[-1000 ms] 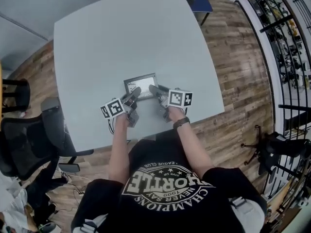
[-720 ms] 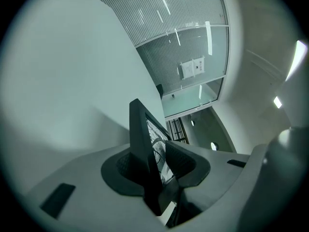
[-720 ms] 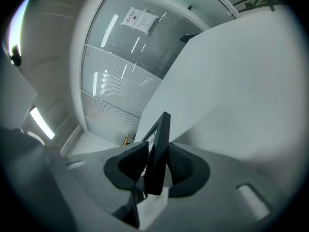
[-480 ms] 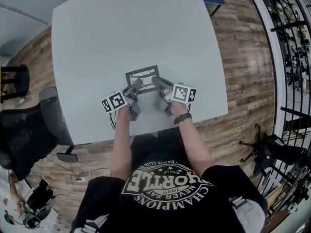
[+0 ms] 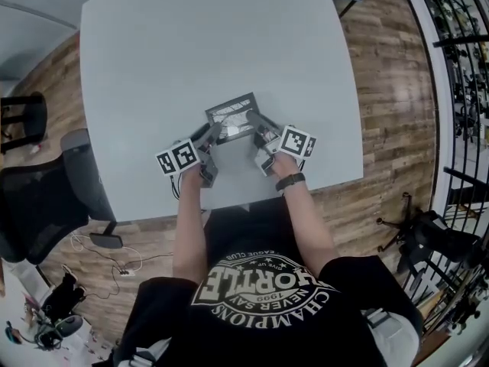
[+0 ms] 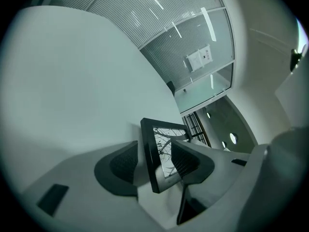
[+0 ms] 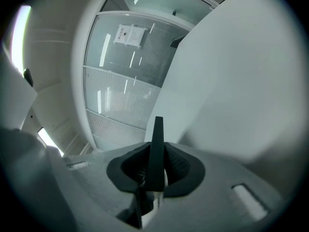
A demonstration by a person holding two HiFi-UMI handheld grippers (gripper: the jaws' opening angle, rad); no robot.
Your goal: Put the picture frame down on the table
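**Frame gripped from both sides near the table's edge**

The head view did not show whether the frame [image 5: 231, 115] touched the table [image 5: 199, 44], and the grippers covered its near corners. The right gripper [image 5: 254, 121] view showed the frame only edge-on, as a dark sliver clenched between the pads. Only the left gripper [image 5: 212, 134] view showed its glass face, tilted, with the jaws grasping its side. The frame was toward the table's 6 o'clock edge. A black chair [image 5: 42, 205] stood at 8 o'clock and a railing [image 5: 458, 90] at 3 o'clock.
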